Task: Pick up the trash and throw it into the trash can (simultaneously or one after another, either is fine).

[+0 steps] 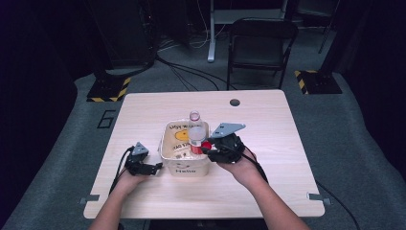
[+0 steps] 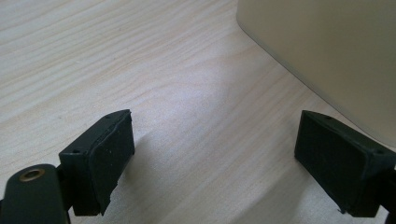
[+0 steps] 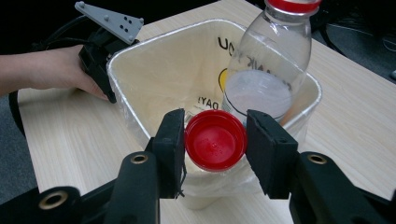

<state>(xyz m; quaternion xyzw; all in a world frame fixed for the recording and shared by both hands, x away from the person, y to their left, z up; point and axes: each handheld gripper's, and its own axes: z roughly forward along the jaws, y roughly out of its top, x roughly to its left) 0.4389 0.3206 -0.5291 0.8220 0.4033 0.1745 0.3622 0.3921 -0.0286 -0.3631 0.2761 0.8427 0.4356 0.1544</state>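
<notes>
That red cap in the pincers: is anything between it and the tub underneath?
Nothing visible. The right gripper holds the red cap over the near rim of the white tub. The plastic bottle stands in the tub just behind the cap, not beneath it.

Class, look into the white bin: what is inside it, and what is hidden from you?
Inside the white bin stands a clear bottle, its red cap held above the rim by the right tool. The bin's floor beneath them is covered.
</notes>
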